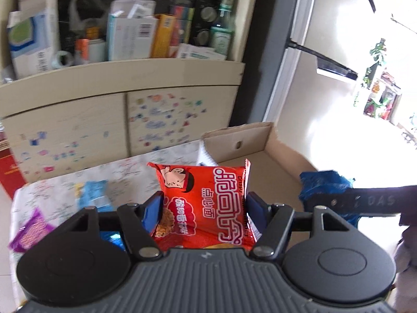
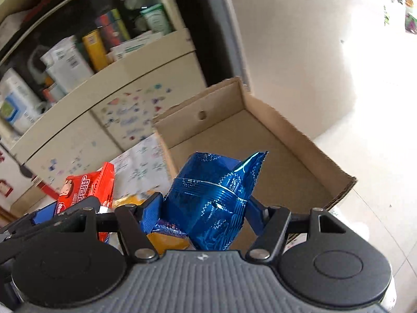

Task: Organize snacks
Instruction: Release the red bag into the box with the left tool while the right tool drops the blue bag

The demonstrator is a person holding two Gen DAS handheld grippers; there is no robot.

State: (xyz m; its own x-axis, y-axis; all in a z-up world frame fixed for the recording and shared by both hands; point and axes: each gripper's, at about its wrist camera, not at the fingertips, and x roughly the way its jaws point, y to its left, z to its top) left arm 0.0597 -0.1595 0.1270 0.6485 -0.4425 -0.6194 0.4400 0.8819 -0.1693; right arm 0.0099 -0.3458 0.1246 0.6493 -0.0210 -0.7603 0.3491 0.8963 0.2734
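Observation:
My left gripper (image 1: 204,206) is shut on a red crispy-noodle packet (image 1: 206,203) and holds it above the patterned table (image 1: 135,172), left of the cardboard box (image 1: 250,140). My right gripper (image 2: 206,208) is shut on a shiny blue foil snack packet (image 2: 211,203) and holds it over the near left part of the open cardboard box (image 2: 260,161). In the left wrist view the blue packet (image 1: 323,185) and the right gripper show at the right. In the right wrist view the red packet (image 2: 86,187) shows at the left.
A purple packet (image 1: 31,229) and a light blue packet (image 1: 93,193) lie on the table at the left. An orange packet (image 2: 161,240) lies below my right gripper. A cream cabinet (image 1: 120,83) with crowded shelves stands behind. The tiled floor (image 2: 365,156) is at the right.

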